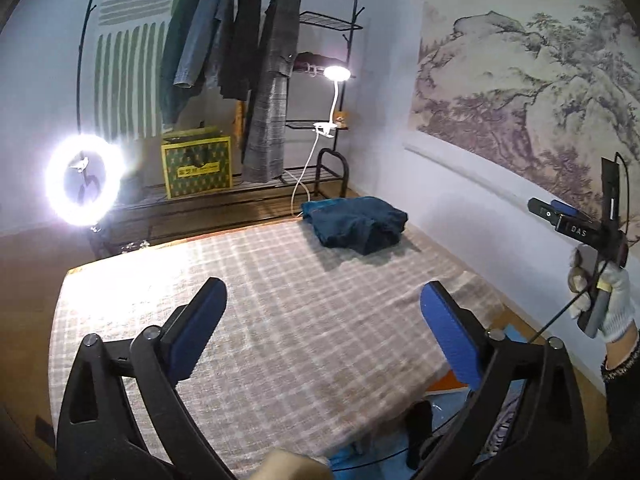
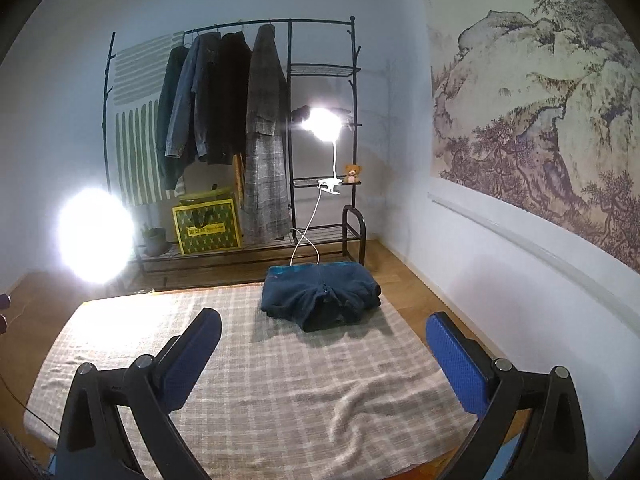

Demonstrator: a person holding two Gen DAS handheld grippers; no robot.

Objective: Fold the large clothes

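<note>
Your work surface is the beige-and-white checked cloth (image 2: pixel 256 380) spread flat over the floor mat, and it gives you a broad clean field for folding; its near right part is rumpled into low ridges, while the rest lies smooth. Behind it stands the black metal clothes rack (image 2: pixel 320 72) with dark jackets and a grey plaid coat (image 2: pixel 266 140) hanging from its rail, likely your supply of large garments, kept off the cloth until needed.

The folded dark teal garment (image 2: pixel 320 298) sits at the far edge of the cloth, toward the right corner and near the rack's foot. It looks placed there on purpose: a compact bundle parked out of the way so the middle stays free. I judge that piece done, and the next one not yet fetched.

The bright ring light (image 1: pixel 84 180) on the left and the white clip-on gooseneck lamp (image 1: pixel 336 74) on the rack shelf both point at the cloth to light your work.

Your left gripper (image 1: pixel 324 312) hovers above the cloth with its blue-padded fingers spread wide, holding nothing. Your right gripper (image 2: pixel 324 344) is likewise spread and empty, aimed toward the bundle; in the left view your gloved right hand (image 1: pixel 608 300) holds it raised beside the wall.
</note>
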